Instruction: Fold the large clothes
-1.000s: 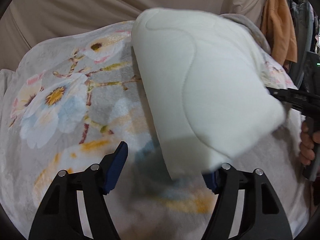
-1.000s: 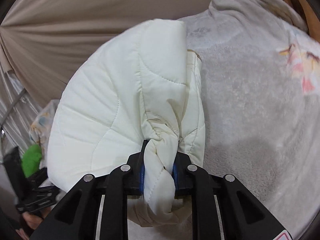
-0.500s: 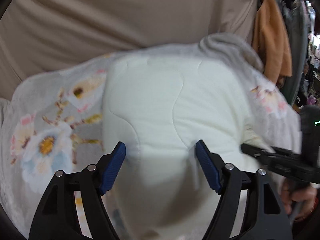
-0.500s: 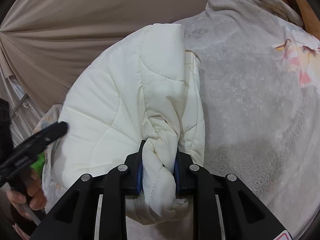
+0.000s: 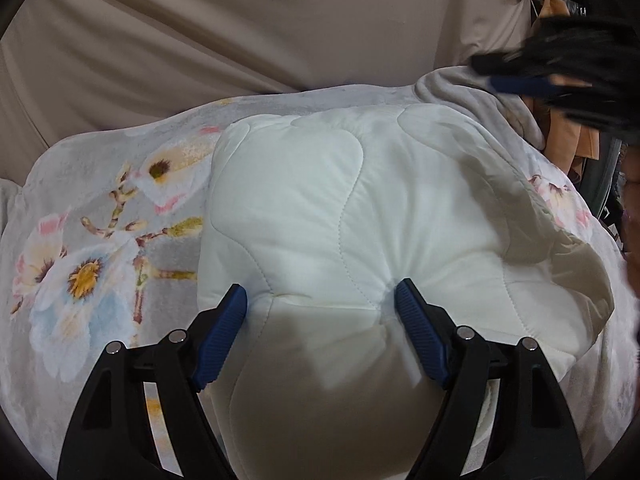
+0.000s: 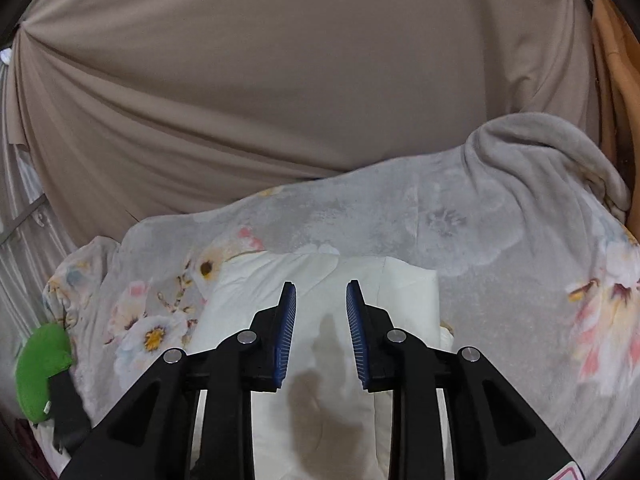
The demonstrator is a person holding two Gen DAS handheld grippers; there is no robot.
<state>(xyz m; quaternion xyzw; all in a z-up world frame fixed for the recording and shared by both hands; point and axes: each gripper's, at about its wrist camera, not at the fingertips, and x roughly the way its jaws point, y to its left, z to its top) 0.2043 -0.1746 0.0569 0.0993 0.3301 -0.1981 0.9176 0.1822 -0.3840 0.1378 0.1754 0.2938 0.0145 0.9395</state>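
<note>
The left gripper point(image 5: 320, 300) stands wide open, its blue pads point(image 5: 224, 332) pressing down on either side of a puffy fold of the white quilted jacket point(image 5: 360, 208), which lies folded on the grey flowered blanket point(image 5: 88, 240). The right gripper point(image 6: 321, 300) hangs above the same jacket point(image 6: 404, 292) with its jaws parted and nothing between them, its shadow falling on the white cloth. Behind the blanket hangs a beige curtain point(image 6: 280, 100), an orange garment point(image 6: 616, 80) shows at the right edge, and a green object point(image 6: 42, 364) sits at the left.
</note>
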